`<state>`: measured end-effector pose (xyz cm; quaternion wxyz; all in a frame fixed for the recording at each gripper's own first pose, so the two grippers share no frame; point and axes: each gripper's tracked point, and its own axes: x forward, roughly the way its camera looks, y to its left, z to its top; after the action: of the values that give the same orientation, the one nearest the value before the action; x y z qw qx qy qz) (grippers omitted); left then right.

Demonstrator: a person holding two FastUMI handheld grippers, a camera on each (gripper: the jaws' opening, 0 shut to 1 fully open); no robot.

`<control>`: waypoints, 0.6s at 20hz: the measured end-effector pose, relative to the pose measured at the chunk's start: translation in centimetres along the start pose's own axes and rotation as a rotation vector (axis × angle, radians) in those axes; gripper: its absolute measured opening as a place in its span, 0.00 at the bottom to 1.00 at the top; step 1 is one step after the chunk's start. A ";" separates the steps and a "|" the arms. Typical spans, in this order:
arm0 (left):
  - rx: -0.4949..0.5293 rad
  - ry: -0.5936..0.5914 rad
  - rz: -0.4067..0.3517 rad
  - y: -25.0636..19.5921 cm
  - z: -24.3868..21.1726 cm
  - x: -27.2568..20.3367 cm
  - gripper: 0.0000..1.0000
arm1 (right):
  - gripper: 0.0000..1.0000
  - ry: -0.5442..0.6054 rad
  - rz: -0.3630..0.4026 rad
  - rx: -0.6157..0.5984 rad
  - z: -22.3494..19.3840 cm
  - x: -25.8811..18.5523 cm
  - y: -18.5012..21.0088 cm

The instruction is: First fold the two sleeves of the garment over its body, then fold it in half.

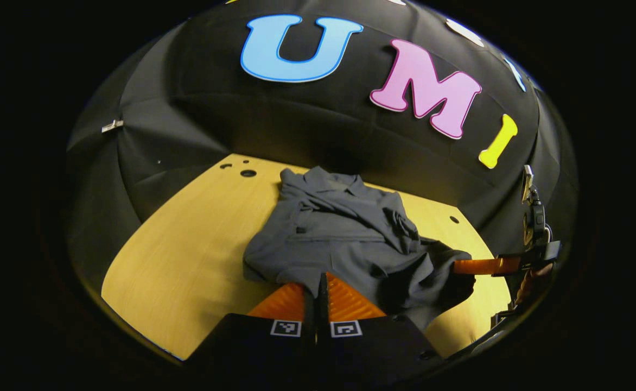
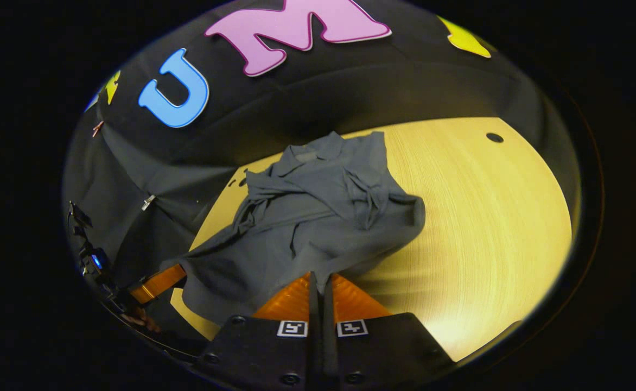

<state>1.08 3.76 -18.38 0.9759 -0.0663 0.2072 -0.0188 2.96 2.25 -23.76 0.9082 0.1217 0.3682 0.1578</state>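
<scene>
We see a dark grey collared shirt [image 1: 339, 233] lying on the light wooden table, collar toward the booth's wall and hem toward us. Both sleeves are folded in over the body, where they lie rumpled and bunched across the chest. In the right gripper view the shirt [image 2: 307, 217] shows the same: collar flat at the far end, sleeves crossed over the front. The near hem is lifted off the table and hangs in loose, creased folds.

A grey shirt [image 1: 339, 239] lies crumpled on the wooden table [image 1: 188, 255].
</scene>
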 end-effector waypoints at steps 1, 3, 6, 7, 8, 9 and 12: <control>-0.001 -0.018 0.001 -0.1 1.0 0.3 0.05 | 0.05 -0.015 0.008 -0.011 1.2 0.3 0.3; -0.001 -0.048 -0.001 -0.3 2.8 1.2 0.05 | 0.05 -0.040 0.019 -0.016 3.0 1.2 0.3; 0.001 -0.091 -0.007 -0.5 5.8 2.7 0.05 | 0.05 -0.079 0.024 -0.020 5.9 2.2 0.1; -0.007 -0.105 -0.012 -0.6 6.7 3.3 0.05 | 0.05 -0.090 0.021 -0.029 6.9 2.5 -0.1; -0.018 -0.117 -0.014 -0.8 7.6 4.0 0.05 | 0.05 -0.102 0.018 -0.037 7.9 2.9 -0.3; -0.027 -0.128 -0.017 -0.8 8.5 4.5 0.05 | 0.05 -0.111 0.016 -0.046 8.8 3.1 -0.4; -0.019 -0.152 -0.018 -0.6 10.9 6.5 0.06 | 0.05 -0.146 0.004 -0.079 11.7 3.9 -0.9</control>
<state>11.43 4.07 -10.99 0.9879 -0.0787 0.1319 -0.0203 14.03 1.64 -18.37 0.9363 0.0977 0.2942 0.1649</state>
